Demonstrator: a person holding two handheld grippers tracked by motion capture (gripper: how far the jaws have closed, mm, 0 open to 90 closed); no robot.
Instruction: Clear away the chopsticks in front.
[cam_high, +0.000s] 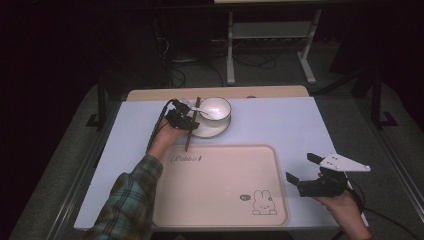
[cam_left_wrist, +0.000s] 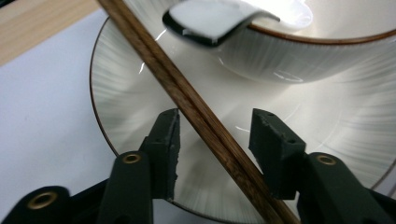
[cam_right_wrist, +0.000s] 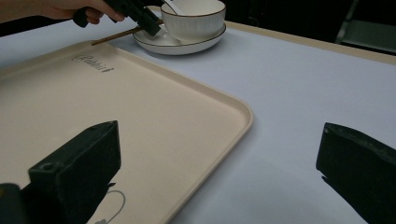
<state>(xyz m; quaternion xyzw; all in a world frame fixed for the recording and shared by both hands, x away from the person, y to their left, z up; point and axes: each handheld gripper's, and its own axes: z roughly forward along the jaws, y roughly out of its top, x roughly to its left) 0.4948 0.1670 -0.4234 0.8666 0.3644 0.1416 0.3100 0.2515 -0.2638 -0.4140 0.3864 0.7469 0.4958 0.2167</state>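
A pair of brown wooden chopsticks (cam_high: 191, 126) lies slanted over the left rim of a white plate (cam_high: 216, 131). On the plate stands a white bowl (cam_high: 216, 108) with a white spoon (cam_high: 206, 111) in it. My left gripper (cam_high: 191, 119) is open, its jaws straddling the chopsticks (cam_left_wrist: 187, 100) with a gap on each side, just above the plate (cam_left_wrist: 130, 93). The spoon's handle (cam_left_wrist: 215, 21) juts over the bowl (cam_left_wrist: 299, 56) rim. My right gripper (cam_high: 299, 166) hovers wide open by the right edge of the beige tray (cam_high: 215, 185), holding nothing (cam_right_wrist: 219, 126).
The tray (cam_right_wrist: 140, 107) with a rabbit drawing (cam_high: 263, 202) covers the near middle of the pale table sheet (cam_high: 290, 125). Bowl (cam_right_wrist: 194, 16), plate (cam_right_wrist: 187, 44) and the left gripper (cam_right_wrist: 135, 11) appear far off in the right gripper view. Table legs and cables lie beyond the far edge.
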